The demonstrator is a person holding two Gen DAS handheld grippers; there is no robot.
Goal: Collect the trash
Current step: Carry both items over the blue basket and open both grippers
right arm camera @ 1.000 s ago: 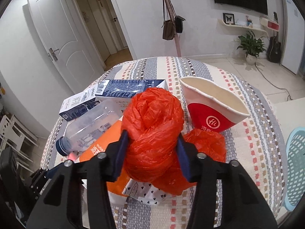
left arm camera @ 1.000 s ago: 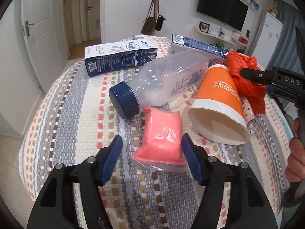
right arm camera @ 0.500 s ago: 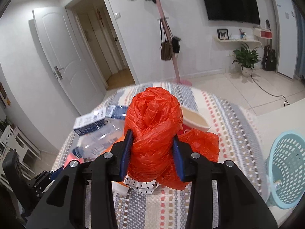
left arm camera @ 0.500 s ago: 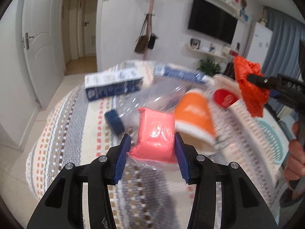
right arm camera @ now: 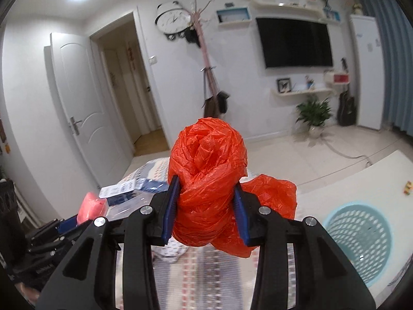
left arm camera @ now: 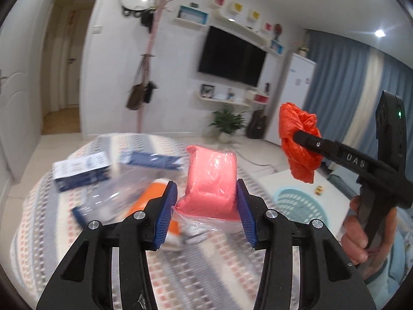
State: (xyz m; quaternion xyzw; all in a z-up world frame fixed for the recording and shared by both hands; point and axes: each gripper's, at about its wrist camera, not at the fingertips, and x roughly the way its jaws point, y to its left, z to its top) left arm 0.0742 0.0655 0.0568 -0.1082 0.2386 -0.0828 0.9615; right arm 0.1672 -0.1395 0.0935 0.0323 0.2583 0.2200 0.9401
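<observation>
The teal basket (right arm camera: pixel 358 237) stands on the floor at about 4 o'clock in the right wrist view; its perforated inside shows no trash, though the far part is hidden. The left wrist view shows only a blurred slice of it (left arm camera: pixel 300 205) behind the left tool (left arm camera: pixel 206 213), whose blue pads are clamped on a pink pack (left arm camera: pixel 210 180) in clear wrap, held up above the striped surface (left arm camera: pixel 46 222). The right tool (right arm camera: pixel 206 211) grips a knotted red bag (right arm camera: pixel 209 170), with a loose tail of it spilling out toward 3 o'clock. From the left view the red bag (left arm camera: pixel 299 142) hangs at 2 o'clock at the tip of the right tool, with the person's hand (left arm camera: pixel 361 232) on its handle. Only the left view shows, blurred, the blue cartons (left arm camera: pixel 80 171), a clear bottle (left arm camera: pixel 108 201) and an orange cup (left arm camera: pixel 149 199) lying on the surface at 9 o'clock. The right view catches the pink pack (right arm camera: pixel 90 206) at 9 o'clock.
</observation>
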